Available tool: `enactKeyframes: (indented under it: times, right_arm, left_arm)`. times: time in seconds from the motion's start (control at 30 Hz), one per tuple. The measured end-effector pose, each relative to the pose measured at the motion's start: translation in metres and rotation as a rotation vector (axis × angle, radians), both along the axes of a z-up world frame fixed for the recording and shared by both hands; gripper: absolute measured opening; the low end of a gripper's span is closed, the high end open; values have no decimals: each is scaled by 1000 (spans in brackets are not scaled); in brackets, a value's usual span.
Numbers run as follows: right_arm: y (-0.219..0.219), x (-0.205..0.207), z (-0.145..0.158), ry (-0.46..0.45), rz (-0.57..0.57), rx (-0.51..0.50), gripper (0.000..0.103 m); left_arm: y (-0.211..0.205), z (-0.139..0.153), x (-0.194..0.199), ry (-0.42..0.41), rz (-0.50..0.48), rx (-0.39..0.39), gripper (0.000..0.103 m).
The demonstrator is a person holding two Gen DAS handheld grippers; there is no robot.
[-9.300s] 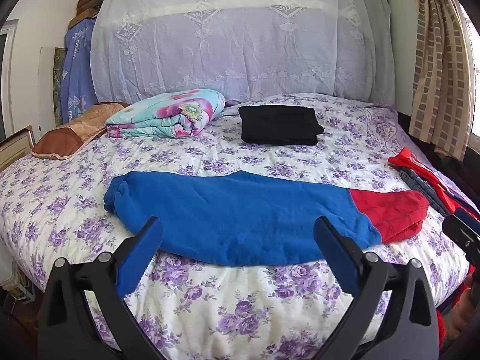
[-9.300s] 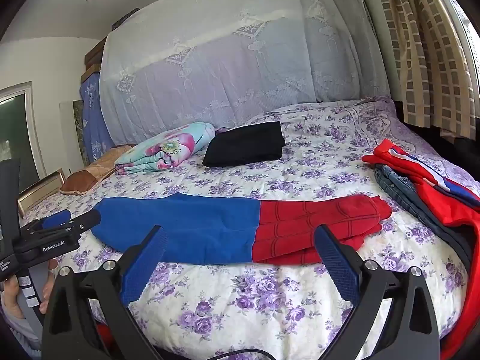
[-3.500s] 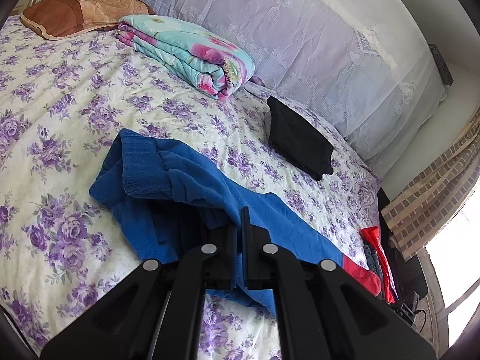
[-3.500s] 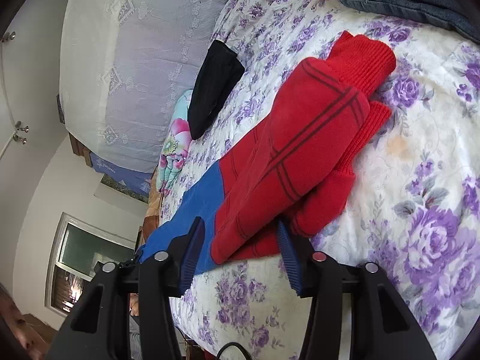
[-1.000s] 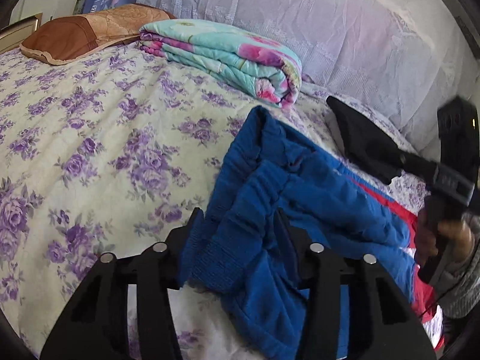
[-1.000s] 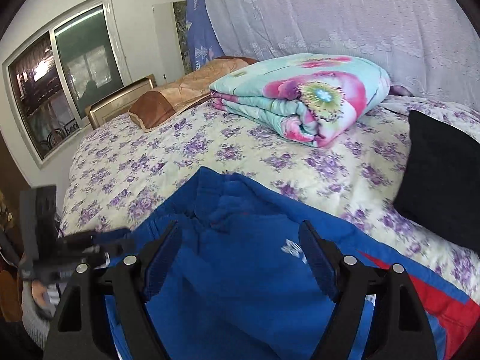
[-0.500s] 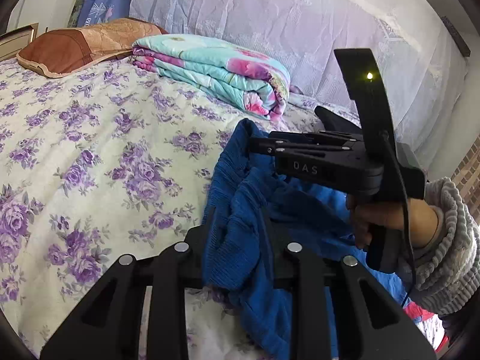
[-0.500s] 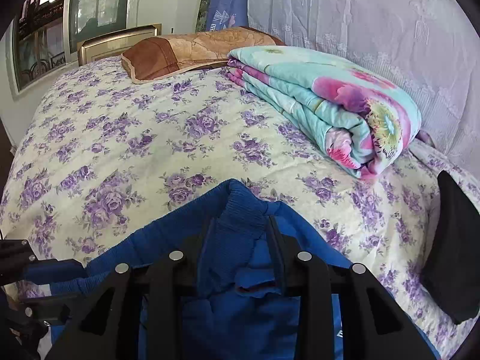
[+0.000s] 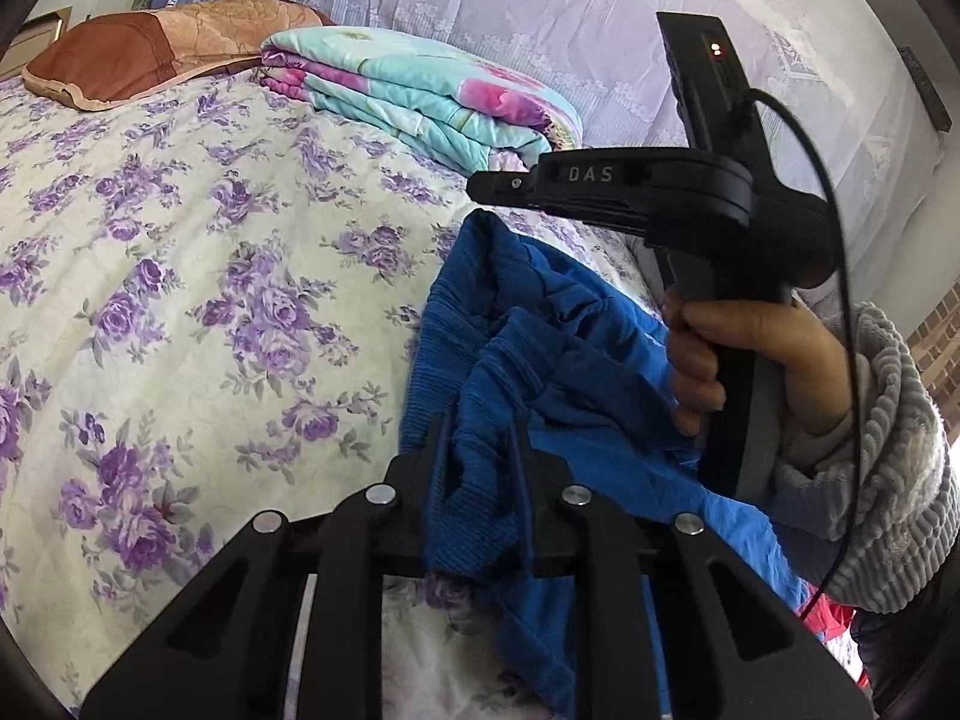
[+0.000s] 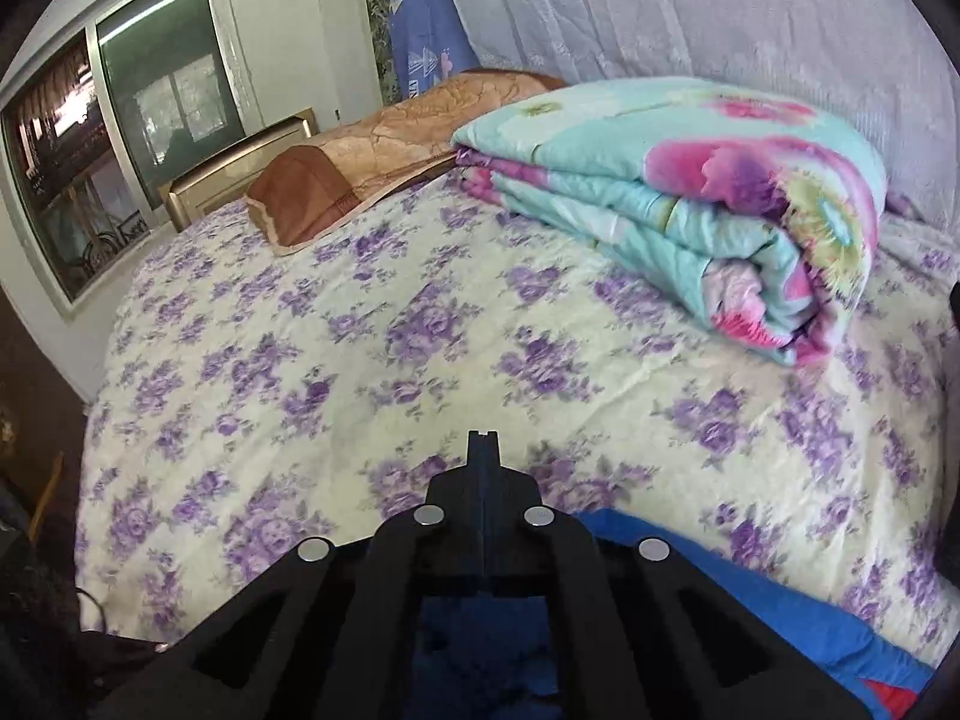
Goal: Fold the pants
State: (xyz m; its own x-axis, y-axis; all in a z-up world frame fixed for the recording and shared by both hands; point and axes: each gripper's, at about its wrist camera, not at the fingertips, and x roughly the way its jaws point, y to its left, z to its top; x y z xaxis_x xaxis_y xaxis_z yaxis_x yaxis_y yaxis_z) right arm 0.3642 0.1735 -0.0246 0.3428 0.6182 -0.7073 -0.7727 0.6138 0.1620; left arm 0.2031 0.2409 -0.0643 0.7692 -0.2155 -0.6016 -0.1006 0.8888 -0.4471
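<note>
Pants (image 9: 540, 372): blue, ribbed waistband bunched in left gripper (image 9: 480, 438), just narrowed. Right gripper (image 10: 483, 450): jaws just closed flat together. Bed (image 9: 180, 276): purple floral sheet.

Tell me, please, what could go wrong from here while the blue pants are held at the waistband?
1. The left gripper pinches a bunched fold of the pants, not a flat edge, so the fold may come out crooked.
2. The right gripper has just closed to fully shut; its own view shows no cloth between the tips, so it may have missed the waistband.
3. The right gripper and hand are close to the left gripper, so they might bump.
</note>
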Motion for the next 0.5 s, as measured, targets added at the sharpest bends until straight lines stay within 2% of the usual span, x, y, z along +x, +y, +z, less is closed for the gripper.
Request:
enactKeyframes:
  times: [0.03,0.07,0.13,0.2,0.23,0.27,0.33,0.37,0.4,0.5]
  right_arm:
    - [-2,-11,0,-46,16,-31,12]
    - [-4,-22,0,-103,31,-65,28]
    - [-3,-37,-9,-218,14,-178,48]
    - [1,-38,-25,-282,11,-270,44]
    - [1,-34,-34,-270,13,-279,43]
    - [0,-29,-37,-248,9,-263,34]
    - [-4,-22,-35,-218,-7,-208,25]
    - [-6,-18,-31,-201,-17,-174,18]
    - [-8,-12,-24,-174,-33,-133,15]
    - [-6,15,-14,-61,-85,-43,15]
  left_arm:
    - [0,0,-1,1,0,5,18]
    - [0,1,-1,2,-3,9,18]
    - [-2,1,-1,-3,-10,15,18]
    - [-4,3,-2,-14,-18,17,18]
    - [-4,3,-3,-19,-20,17,18]
    - [-4,3,-2,-17,-20,16,18]
    - [-3,2,0,-9,-19,8,18]
    - [-2,2,0,-6,-17,4,18]
    - [-2,1,1,-2,-16,3,18]
    - [-1,-1,3,15,-9,2,18]
